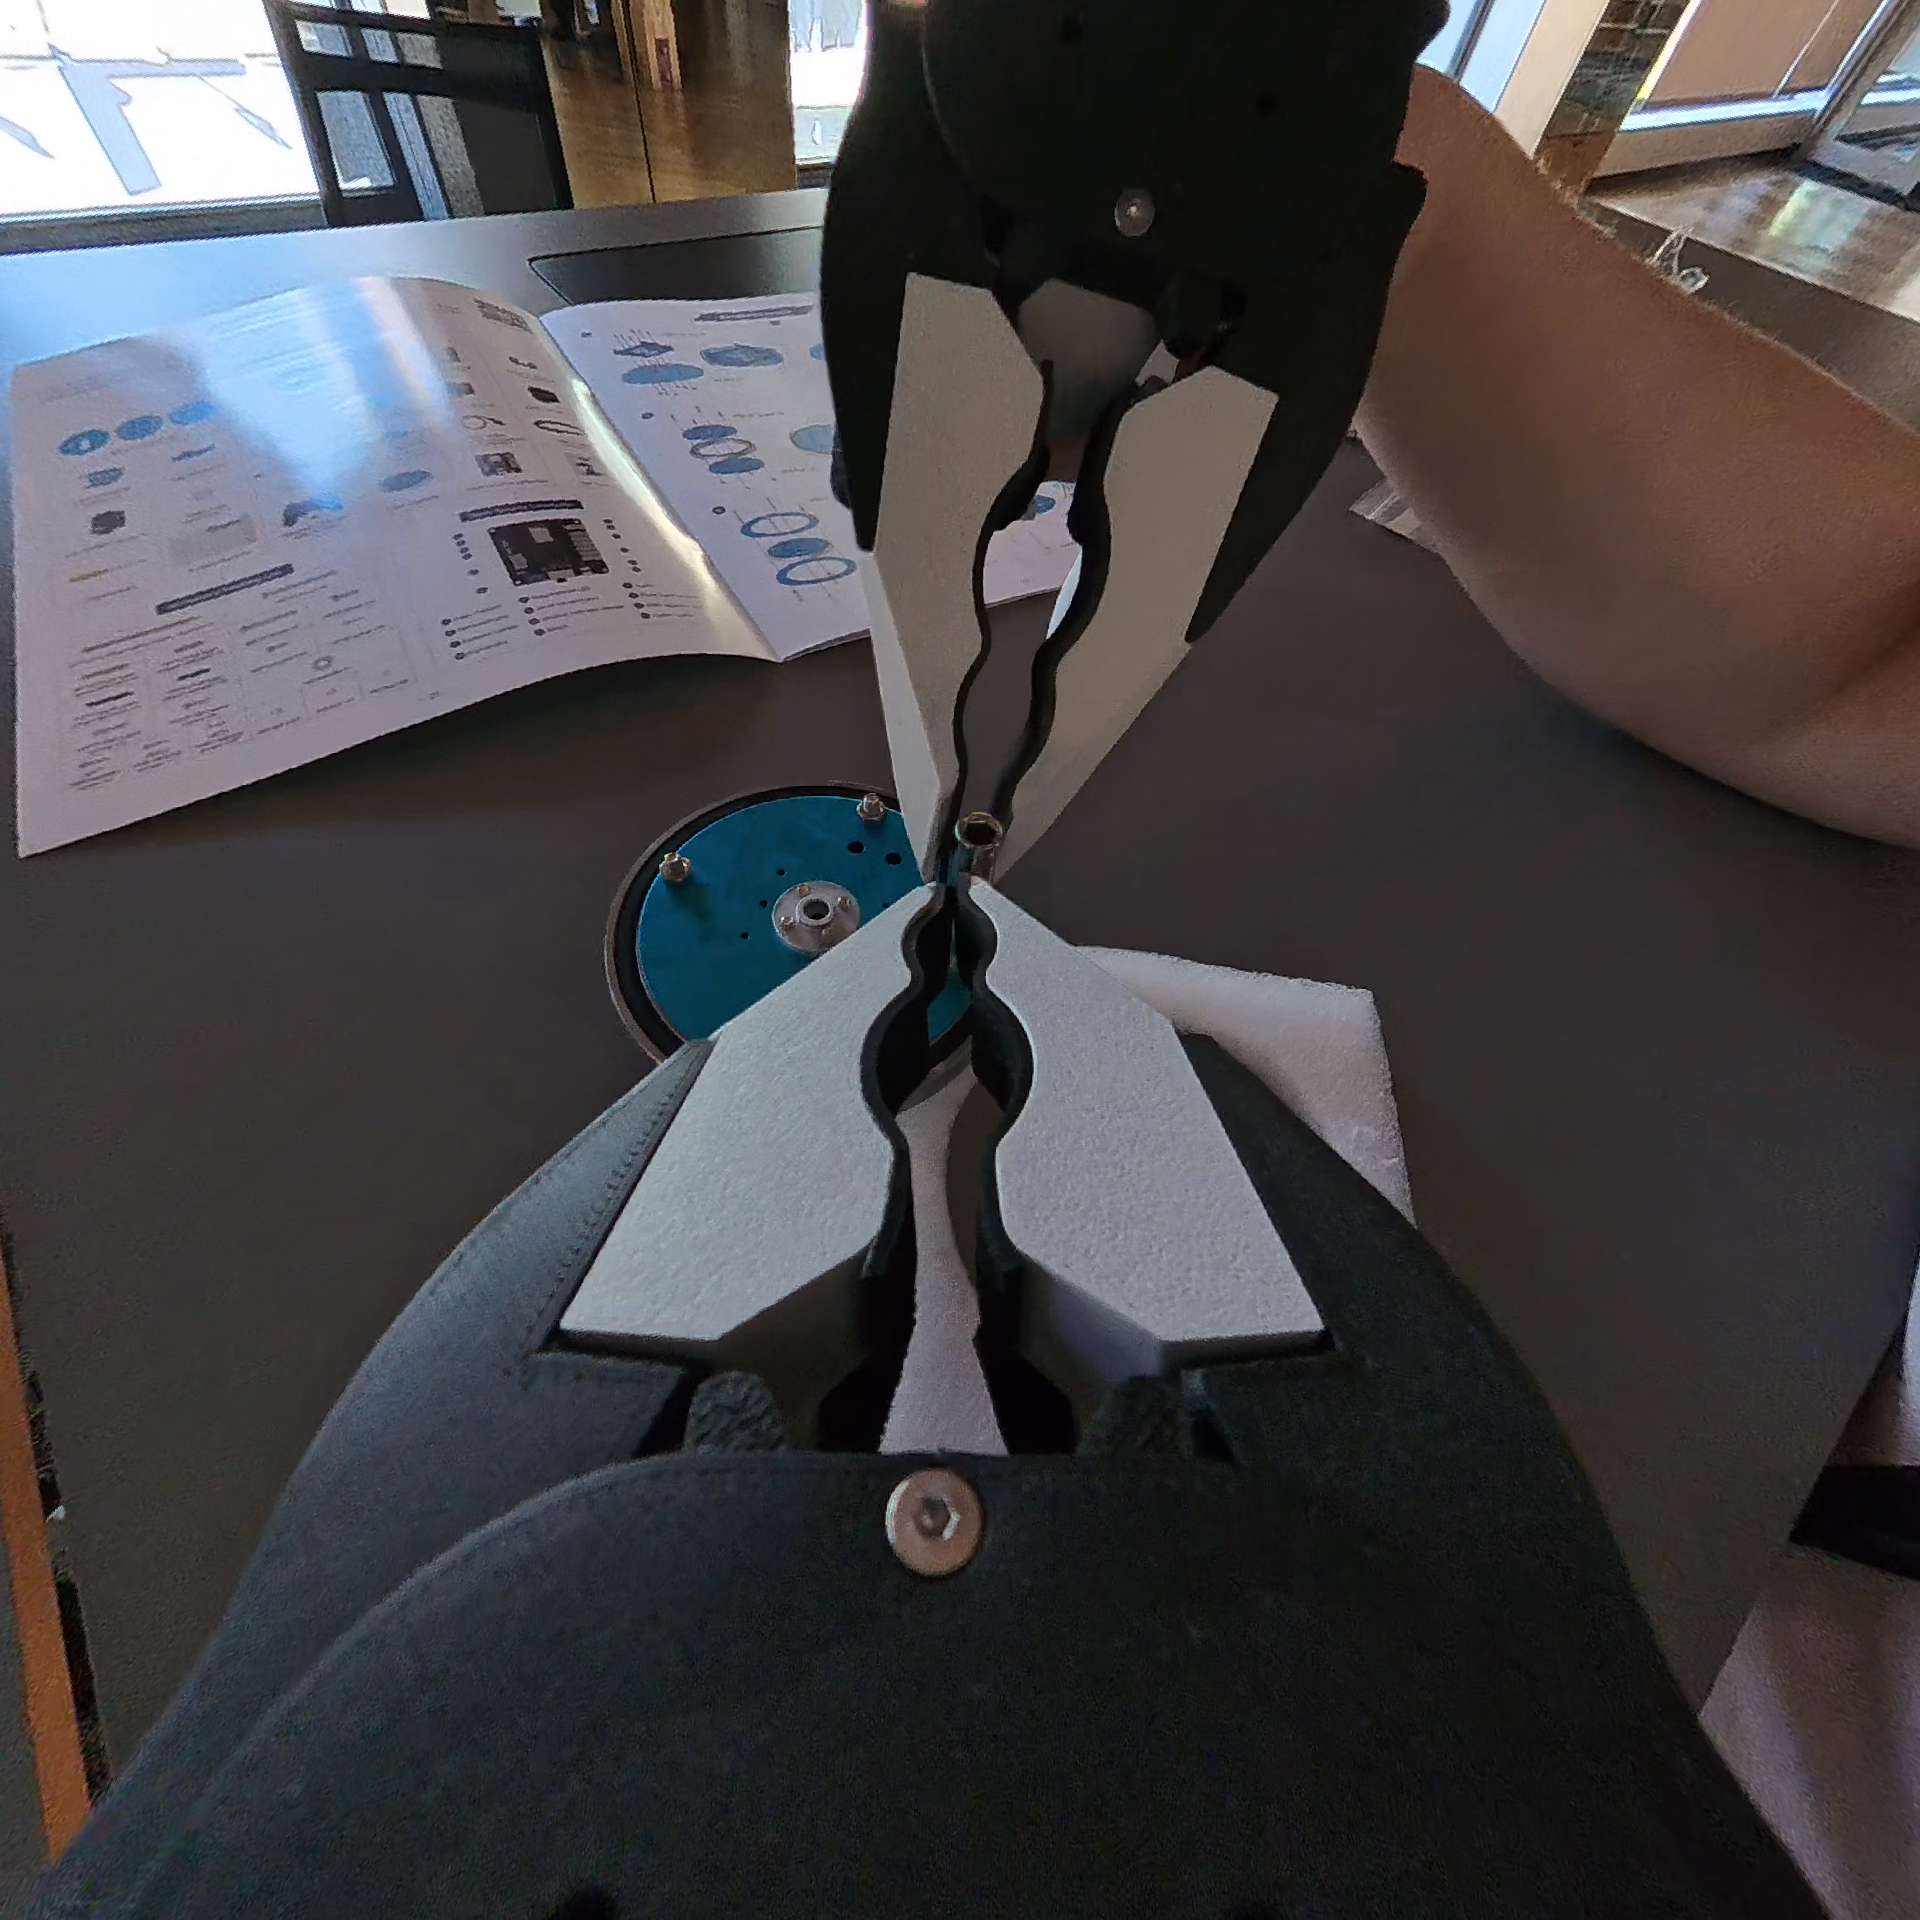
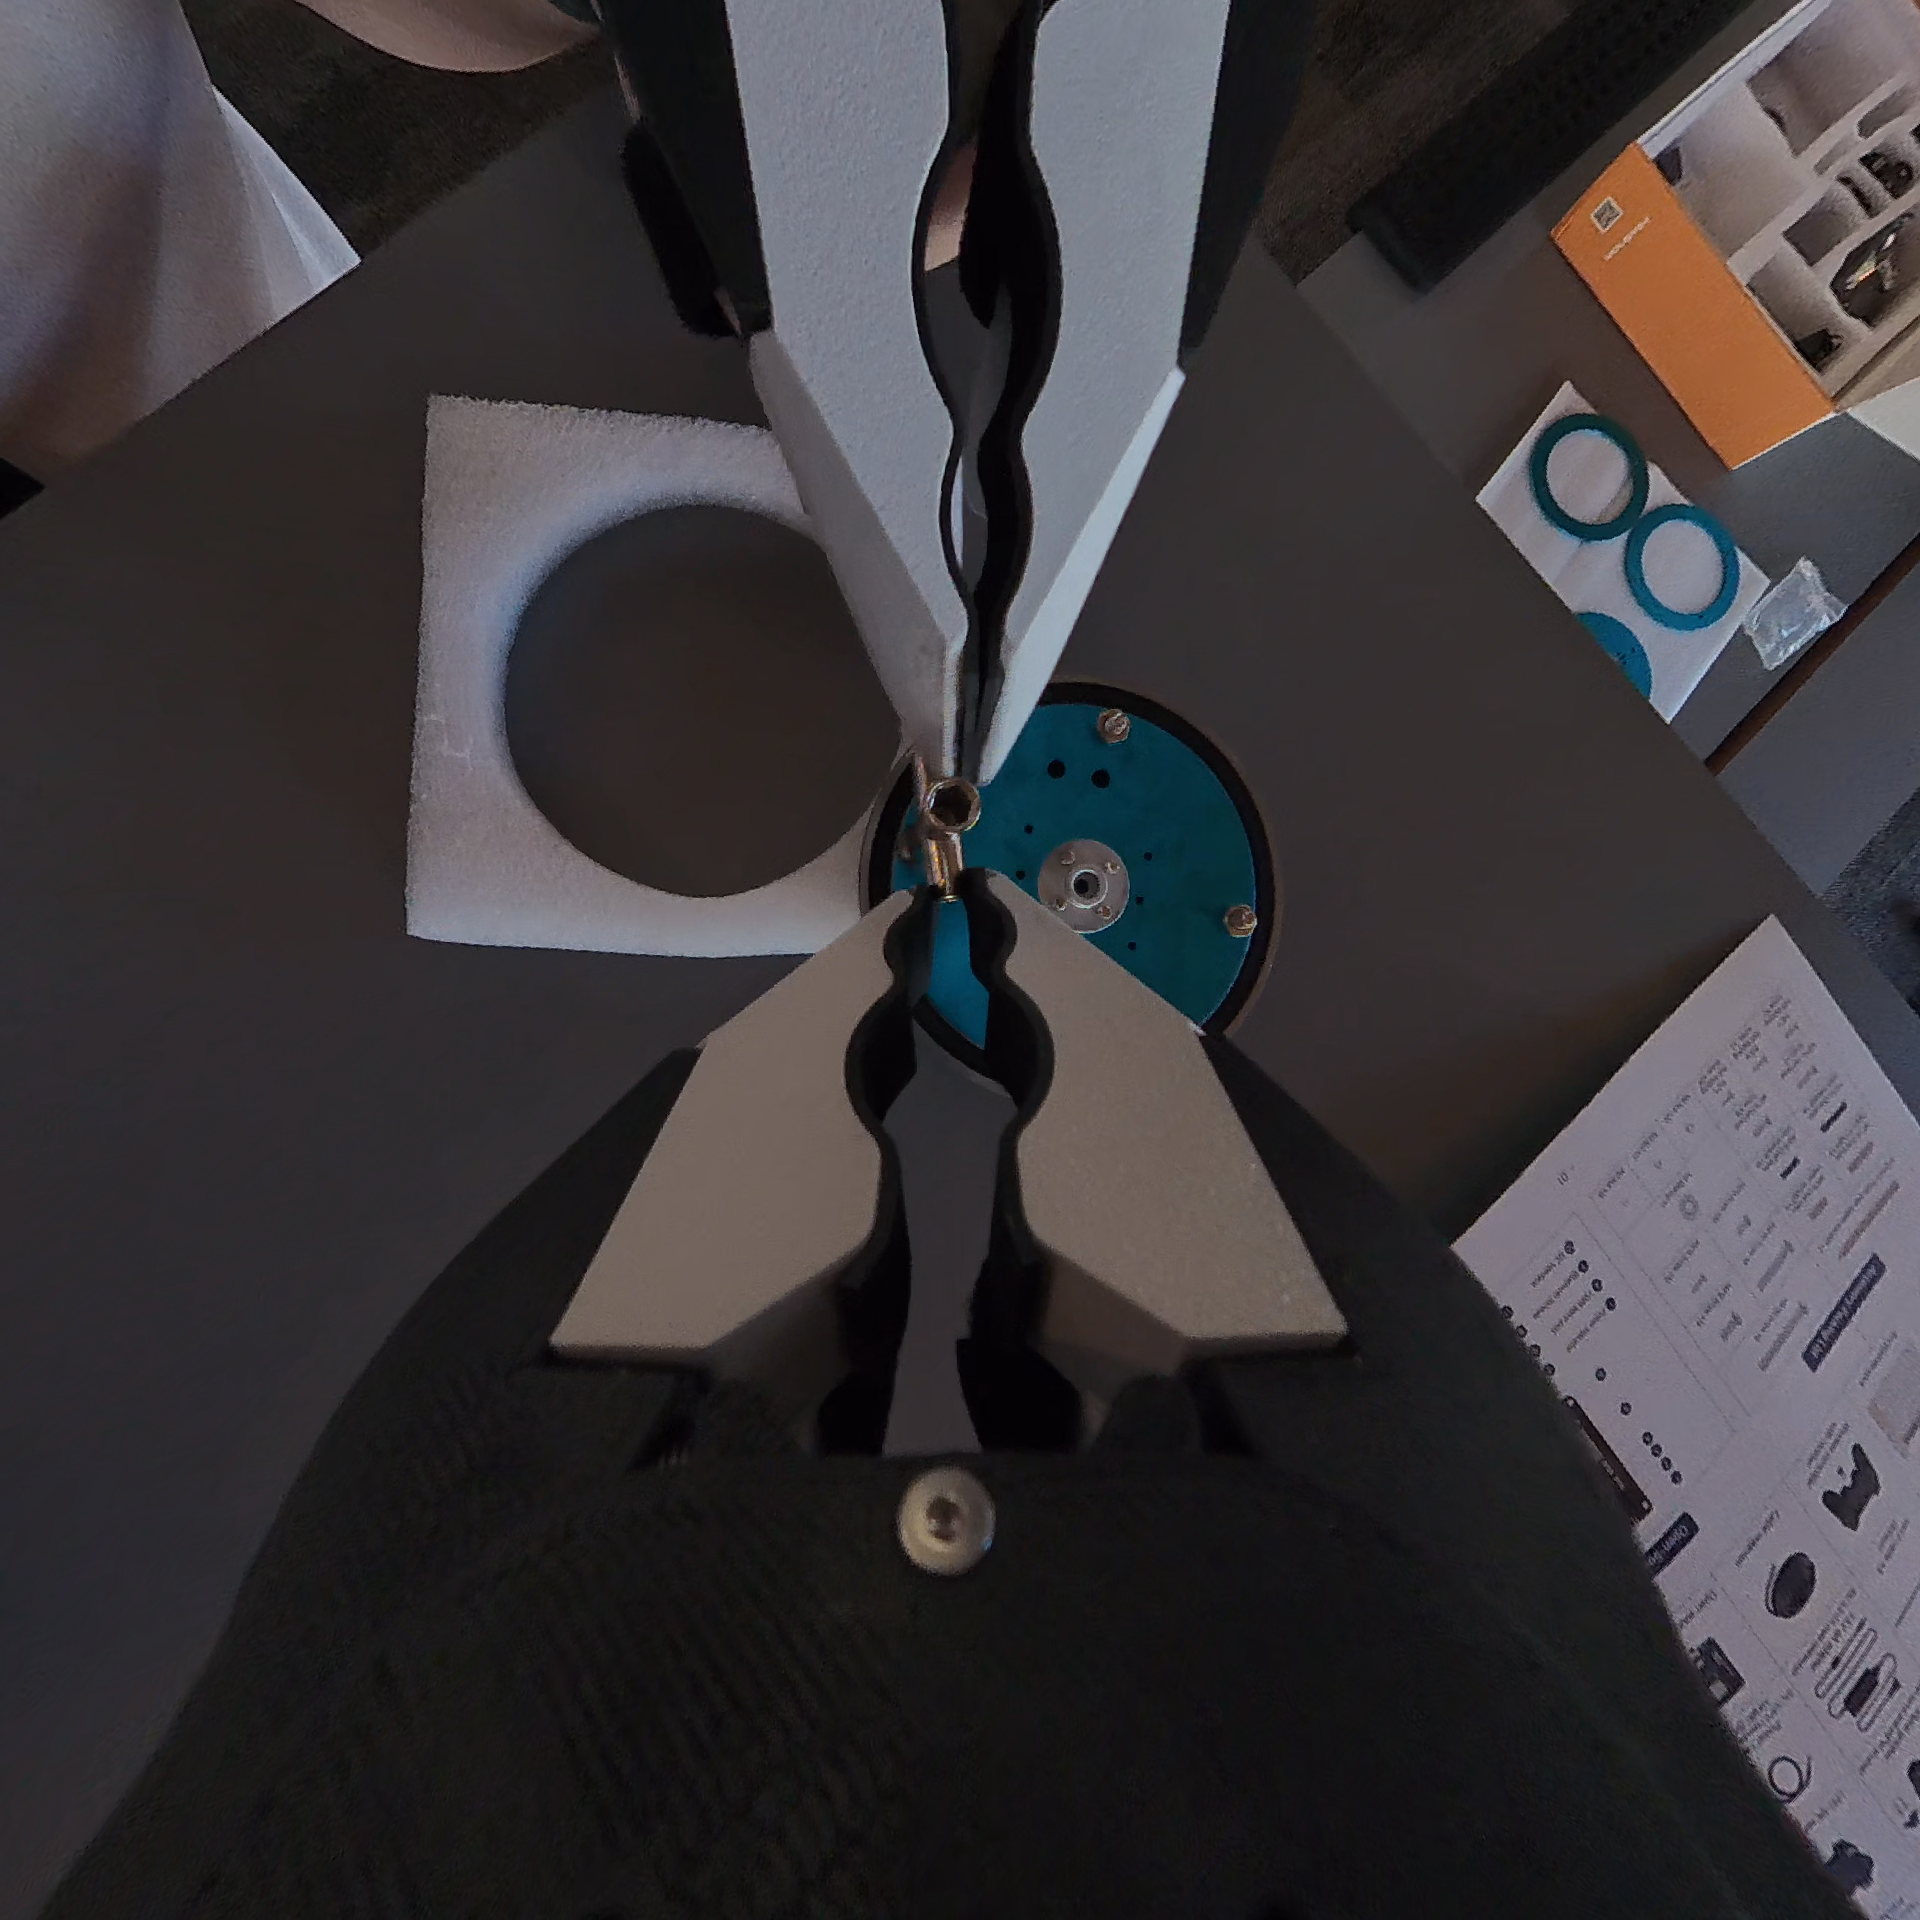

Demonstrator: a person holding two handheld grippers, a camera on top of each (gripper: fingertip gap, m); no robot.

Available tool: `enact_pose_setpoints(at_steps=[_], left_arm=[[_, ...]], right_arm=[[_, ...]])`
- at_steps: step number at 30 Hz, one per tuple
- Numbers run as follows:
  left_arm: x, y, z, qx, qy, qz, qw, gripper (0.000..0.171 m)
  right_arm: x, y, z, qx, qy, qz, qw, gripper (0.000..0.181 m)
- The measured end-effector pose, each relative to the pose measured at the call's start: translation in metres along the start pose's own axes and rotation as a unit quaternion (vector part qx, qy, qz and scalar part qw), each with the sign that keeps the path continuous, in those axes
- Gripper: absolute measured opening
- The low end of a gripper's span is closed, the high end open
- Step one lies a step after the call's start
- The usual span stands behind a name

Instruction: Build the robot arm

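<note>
Two grippers meet tip to tip over a blue disc (image 1: 748, 914) on the dark surface (image 1: 312, 987): the left gripper (image 1: 948, 896) and right gripper (image 2: 940, 896) are both nearly closed, pinching one small metal standoff (image 2: 948, 821) between them.
</note>
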State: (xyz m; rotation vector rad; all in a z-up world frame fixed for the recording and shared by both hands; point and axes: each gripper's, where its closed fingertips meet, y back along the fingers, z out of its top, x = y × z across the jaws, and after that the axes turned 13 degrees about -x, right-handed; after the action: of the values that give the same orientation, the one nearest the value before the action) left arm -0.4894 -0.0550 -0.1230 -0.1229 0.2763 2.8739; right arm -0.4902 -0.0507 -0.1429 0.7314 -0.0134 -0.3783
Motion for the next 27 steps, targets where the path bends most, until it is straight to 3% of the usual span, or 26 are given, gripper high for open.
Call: enact_pose_setpoints(at_steps=[9,12,16,27], left_arm=[[-0.008,0.000,0.000,-0.001,0.012,-0.027,1.000,0.017],[-0.001,-0.003,-0.010,0.027,-0.026,-0.008,0.999,0.006],[0.000,-0.005,-0.011,0.030,-0.056,0.000,0.998,0.005],[-0.007,0.000,-0.008,0.018,-0.036,-0.042,0.998,0.006]], right_arm=[[-0.002,0.000,-0.002,0.016,-0.001,-0.011,1.000,0.005],[-0.002,0.000,-0.002,0.019,0.000,-0.015,1.000,0.005],[-0.002,0.000,-0.004,0.025,-0.002,-0.022,0.999,0.005],[0.004,0.000,-0.005,0.044,0.003,-0.042,0.998,0.005]])
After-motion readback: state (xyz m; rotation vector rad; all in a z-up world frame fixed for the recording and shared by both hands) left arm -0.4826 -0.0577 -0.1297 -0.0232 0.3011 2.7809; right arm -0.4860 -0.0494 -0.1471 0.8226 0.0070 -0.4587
